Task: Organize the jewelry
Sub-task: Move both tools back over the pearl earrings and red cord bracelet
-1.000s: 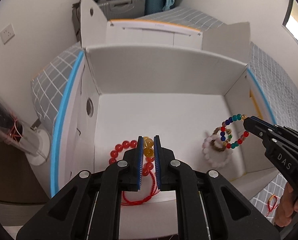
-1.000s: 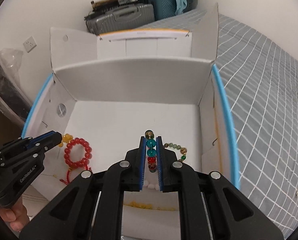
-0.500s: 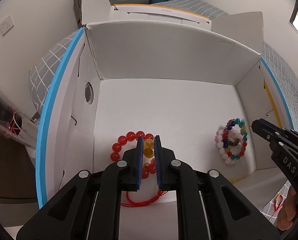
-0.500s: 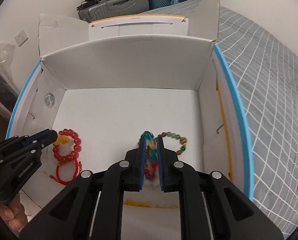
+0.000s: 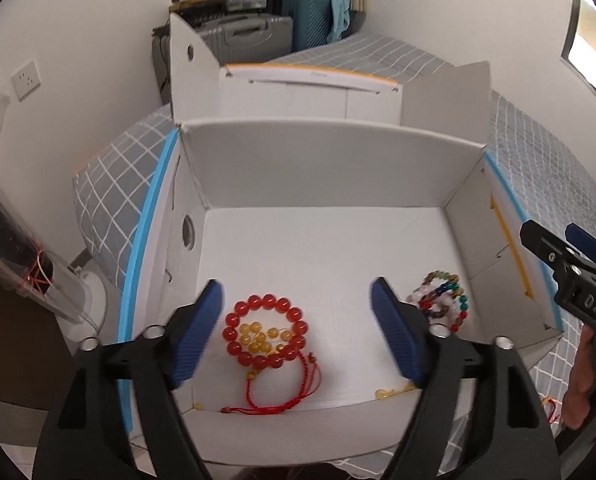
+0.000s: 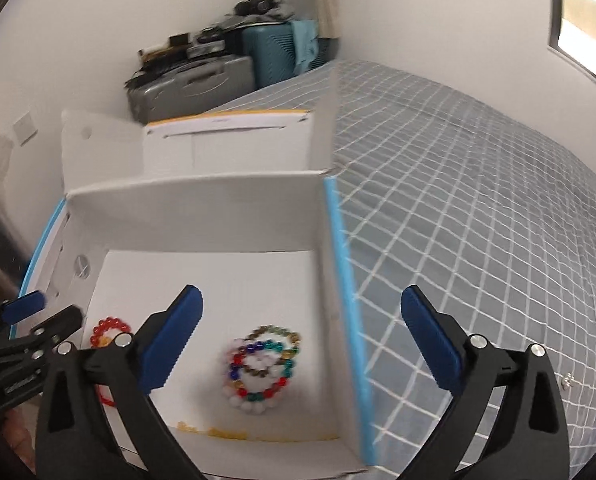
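A: So, what has just changed?

B: Both my pairs of jaws have just been opening, and now they stand wide apart with nothing clamped. A second ago my left jaws [image 5: 298, 312] were pinched on the amber beads and my right jaws [image 6: 302, 328] on the multicoloured bracelet. Both pieces are let go now.

A: Where did they land?

B: Inside the white cardboard box [image 5: 330, 168] that sits on the bed [image 6: 478, 220]. The amber beads [image 5: 262, 337] lie bunched inside the ring of the red bead bracelet [image 5: 266, 332], on the left of the box floor, with a red cord [image 5: 285, 396] trailing toward the near wall. The multicoloured bracelet [image 6: 262, 364] lies on the right, on top of a white bead bracelet [image 6: 249, 402] and touching a brownish beaded one.

A: Anything else in there?

B: A yellow strand [image 6: 213, 432] along the near edge; I cannot tell what sort of piece it is.

A: And what does it mean for the job?

B: I judge these two drops done: two small piles, well apart, each under its own jaws. A bit of red cord [image 5: 550, 416] shows on the bed just outside the box, near my right hand [image 5: 586, 384], so there may be more to bring in.
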A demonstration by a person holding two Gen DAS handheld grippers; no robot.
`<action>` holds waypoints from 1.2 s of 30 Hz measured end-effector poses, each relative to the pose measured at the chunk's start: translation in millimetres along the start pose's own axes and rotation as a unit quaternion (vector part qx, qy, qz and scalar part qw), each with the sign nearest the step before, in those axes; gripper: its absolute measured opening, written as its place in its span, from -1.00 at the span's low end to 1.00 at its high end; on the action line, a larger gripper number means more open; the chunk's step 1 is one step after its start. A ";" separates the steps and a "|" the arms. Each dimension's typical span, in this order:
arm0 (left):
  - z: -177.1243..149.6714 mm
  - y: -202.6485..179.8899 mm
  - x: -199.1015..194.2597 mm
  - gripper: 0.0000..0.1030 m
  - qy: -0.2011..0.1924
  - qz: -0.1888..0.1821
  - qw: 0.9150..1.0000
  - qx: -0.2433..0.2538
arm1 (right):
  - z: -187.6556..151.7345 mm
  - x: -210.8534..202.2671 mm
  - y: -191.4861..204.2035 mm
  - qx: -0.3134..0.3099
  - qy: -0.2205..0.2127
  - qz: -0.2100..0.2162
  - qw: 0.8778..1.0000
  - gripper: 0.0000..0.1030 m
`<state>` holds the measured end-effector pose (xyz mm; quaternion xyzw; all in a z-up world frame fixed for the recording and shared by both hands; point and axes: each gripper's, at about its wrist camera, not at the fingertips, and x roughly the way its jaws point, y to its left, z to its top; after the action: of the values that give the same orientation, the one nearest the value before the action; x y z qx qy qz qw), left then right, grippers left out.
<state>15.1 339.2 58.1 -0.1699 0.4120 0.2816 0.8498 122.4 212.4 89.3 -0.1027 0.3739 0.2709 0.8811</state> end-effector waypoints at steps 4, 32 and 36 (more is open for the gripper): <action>2.6 -14.3 -10.2 0.80 -0.019 -0.007 1.000 0.009 | -0.6 -7.2 -32.9 0.012 -0.006 -0.021 1.000 0.85; -65.9 -272.2 -32.9 0.89 -0.004 -0.168 0.962 0.214 | -104.4 -38.5 -305.4 0.164 0.059 -0.161 0.971 0.85; -98.0 -293.0 -25.8 0.89 0.009 -0.171 0.954 0.248 | -115.2 -32.1 -329.7 0.182 0.080 -0.163 0.966 0.75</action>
<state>124.2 49.8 36.2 -0.0246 0.4409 0.0196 0.8970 217.2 -119.0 24.6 -0.0218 0.4644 0.0418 0.8844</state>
